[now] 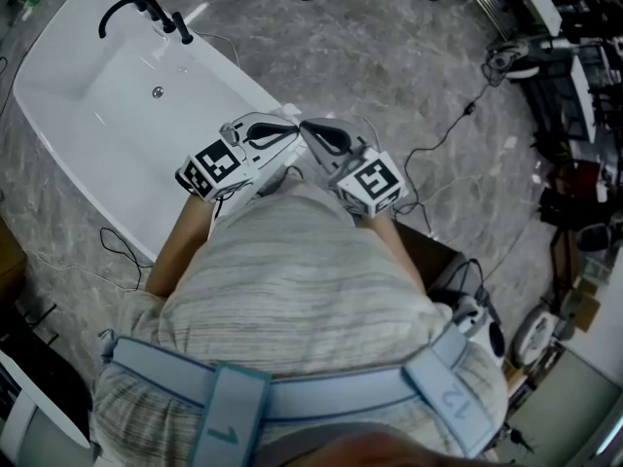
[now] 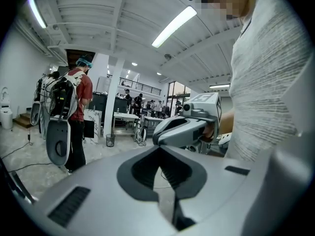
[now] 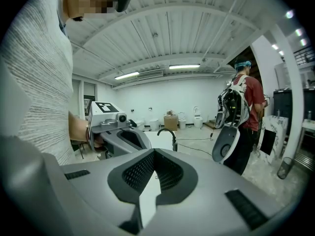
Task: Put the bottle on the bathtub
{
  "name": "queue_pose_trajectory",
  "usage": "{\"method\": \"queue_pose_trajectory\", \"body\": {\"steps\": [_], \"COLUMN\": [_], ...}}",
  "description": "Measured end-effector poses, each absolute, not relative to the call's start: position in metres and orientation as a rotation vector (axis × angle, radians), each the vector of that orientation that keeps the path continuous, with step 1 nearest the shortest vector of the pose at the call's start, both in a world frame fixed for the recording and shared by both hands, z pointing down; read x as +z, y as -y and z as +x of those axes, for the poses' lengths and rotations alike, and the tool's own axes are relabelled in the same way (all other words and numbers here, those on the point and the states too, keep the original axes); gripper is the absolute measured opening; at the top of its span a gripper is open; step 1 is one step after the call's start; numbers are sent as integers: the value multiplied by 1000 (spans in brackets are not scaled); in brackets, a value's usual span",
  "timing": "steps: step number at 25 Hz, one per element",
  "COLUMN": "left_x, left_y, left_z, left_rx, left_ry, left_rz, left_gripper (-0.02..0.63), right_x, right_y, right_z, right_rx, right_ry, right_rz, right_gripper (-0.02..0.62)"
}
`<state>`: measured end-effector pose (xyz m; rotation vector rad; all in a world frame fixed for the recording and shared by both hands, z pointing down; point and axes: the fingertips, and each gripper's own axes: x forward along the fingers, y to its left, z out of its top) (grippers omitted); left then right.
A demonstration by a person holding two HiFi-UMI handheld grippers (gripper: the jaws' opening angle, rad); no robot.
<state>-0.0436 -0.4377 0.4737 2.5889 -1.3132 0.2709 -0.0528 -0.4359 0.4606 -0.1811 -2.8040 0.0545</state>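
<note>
Looks like a big open lab hall: freestanding bathtub (image 1: 117, 144) on marble floor (image 1: 370, 56), loose cables (image 1: 450, 132), strip lights (image 2: 173, 26), far worktops (image 2: 125, 116).

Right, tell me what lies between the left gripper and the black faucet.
Between left gripper and faucet, only bare white bathtub shows in the head view; the drain sits just beside that stretch.

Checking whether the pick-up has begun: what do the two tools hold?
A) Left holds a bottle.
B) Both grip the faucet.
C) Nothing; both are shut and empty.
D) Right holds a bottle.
C: the left tool and the right tool both show jaws pressed together with nothing between them, close to the person's chest.
</note>
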Motion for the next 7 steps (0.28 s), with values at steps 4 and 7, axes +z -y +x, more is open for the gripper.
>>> {"method": "queue_pose_trajectory", "body": {"steps": [4,7], "left_x": [476,479], "left_y": [433,431], "left_z": [-42,-41], "left_rx": [214,174], "left_ry": [1304,1302], "left_rz": [2548,2537], "left_gripper": [3,3], "right_x": [462,461], "right_y": [433,431], "right_z": [-53,-52], "right_rx": [55,64], "right_ry": [2794,2796], "right_rz": [-194,-200], "right_gripper": [3,3]}}
